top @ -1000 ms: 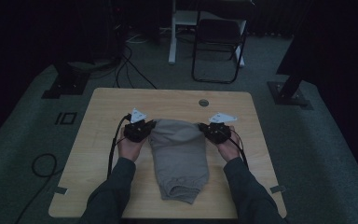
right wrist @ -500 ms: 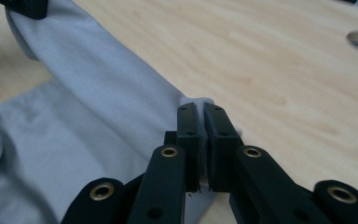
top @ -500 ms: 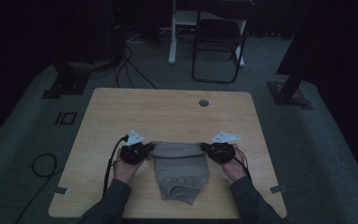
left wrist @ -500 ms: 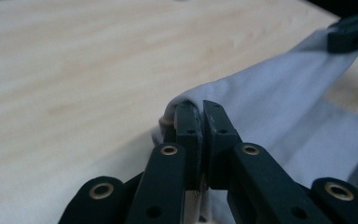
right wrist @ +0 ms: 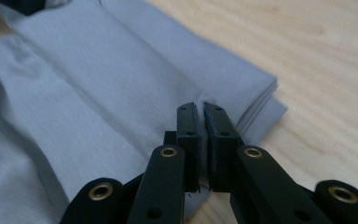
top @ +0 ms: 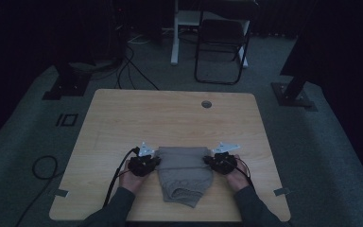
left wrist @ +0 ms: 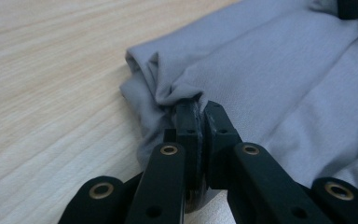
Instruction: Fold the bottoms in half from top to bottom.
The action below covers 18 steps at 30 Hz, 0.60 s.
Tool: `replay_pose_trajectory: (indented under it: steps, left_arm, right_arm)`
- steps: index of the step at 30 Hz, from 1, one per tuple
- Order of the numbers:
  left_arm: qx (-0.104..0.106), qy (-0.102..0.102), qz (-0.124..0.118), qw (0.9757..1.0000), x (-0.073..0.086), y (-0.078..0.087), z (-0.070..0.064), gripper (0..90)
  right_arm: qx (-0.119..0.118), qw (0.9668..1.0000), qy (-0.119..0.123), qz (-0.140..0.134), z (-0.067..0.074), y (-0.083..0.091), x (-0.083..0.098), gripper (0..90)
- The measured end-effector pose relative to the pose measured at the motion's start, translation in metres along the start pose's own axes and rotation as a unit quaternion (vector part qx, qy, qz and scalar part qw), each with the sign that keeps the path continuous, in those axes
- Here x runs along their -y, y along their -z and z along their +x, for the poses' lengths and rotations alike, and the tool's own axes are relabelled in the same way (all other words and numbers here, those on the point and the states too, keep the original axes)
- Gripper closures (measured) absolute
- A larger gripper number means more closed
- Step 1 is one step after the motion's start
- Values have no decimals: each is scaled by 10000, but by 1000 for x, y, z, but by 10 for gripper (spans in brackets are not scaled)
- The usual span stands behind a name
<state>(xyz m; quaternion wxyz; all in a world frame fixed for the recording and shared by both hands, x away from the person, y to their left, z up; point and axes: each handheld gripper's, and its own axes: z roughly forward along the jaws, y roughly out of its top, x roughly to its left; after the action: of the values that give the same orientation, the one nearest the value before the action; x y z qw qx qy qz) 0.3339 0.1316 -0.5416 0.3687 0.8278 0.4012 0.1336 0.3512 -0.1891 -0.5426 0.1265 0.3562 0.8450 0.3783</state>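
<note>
Grey garment (top: 184, 172) pinched by L gripper (top: 154, 163) & R gripper (top: 209, 161).

The garment (left wrist: 279, 79) is soft grey knit cloth, matt, with a fine weave and smooth folds. The surface (top: 170, 118) is pale wood-grain laminate with a faint, even sheen. The left claw (left wrist: 199, 109) and right claw (right wrist: 200, 109) are matt black plastic, their arms set with small brass-coloured metal rivets. The floor (top: 340, 156) looks like dark, rough carpet.
</note>
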Motion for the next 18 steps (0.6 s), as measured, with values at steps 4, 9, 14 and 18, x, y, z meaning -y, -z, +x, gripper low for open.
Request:
replay_pose_trajectory:
  steps: [4, 9, 14, 18]
  left_arm:
    - [-24, 0, -8, 10000, 0, -3, 1, 863]
    - [-127, 65, -46, 9999, -3, -8, 6, 863]
    - [-235, 117, -81, 9996, -7, -13, 11, 863]
    - [-287, 188, -97, 9994, -10, -16, 16, 862]
  right_arm:
    - [9, 10000, -87, 17, -2, -1, 0, 861]
    - [124, 9999, -28, 23, -2, -5, -3, 861]
    - [133, 9998, -174, -26, -8, -10, -6, 860]
    - [160, 9996, -209, -36, -12, -14, -10, 860]
